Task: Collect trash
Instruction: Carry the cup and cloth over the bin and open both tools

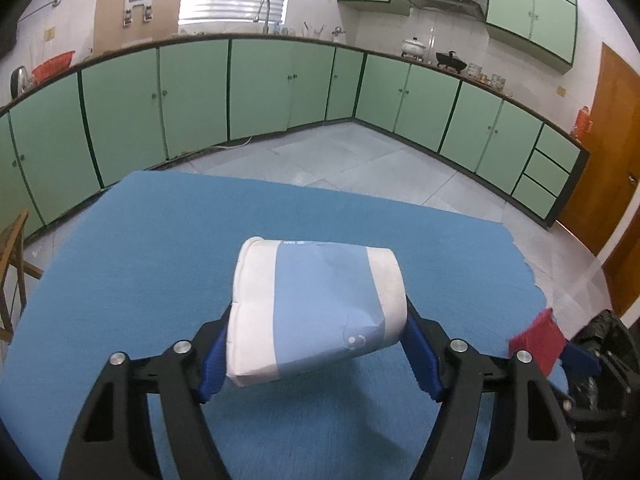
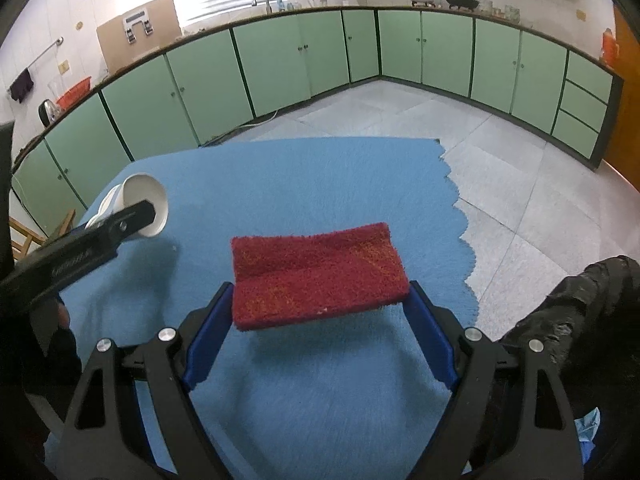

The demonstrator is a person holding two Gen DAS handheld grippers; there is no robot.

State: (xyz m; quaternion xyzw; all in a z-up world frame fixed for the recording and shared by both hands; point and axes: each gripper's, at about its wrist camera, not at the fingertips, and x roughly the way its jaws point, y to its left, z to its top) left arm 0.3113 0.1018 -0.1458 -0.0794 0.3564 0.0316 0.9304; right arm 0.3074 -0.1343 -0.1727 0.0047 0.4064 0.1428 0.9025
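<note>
Left wrist view: the left tool (image 1: 316, 344) squeezes a dented paper cup (image 1: 316, 312), white and light blue, lying sideways above the fuzzy blue table (image 1: 140, 248). Its small print is too blurry to read.

Right wrist view: the right tool (image 2: 320, 320) grips a flat, scratchy red sponge pad (image 2: 318, 276), lifted just off the table.

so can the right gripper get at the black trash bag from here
Probably yes: the right gripper, shut on the red scouring pad, has the black bag just to its right past the blue cloth edge, nothing between.
</note>
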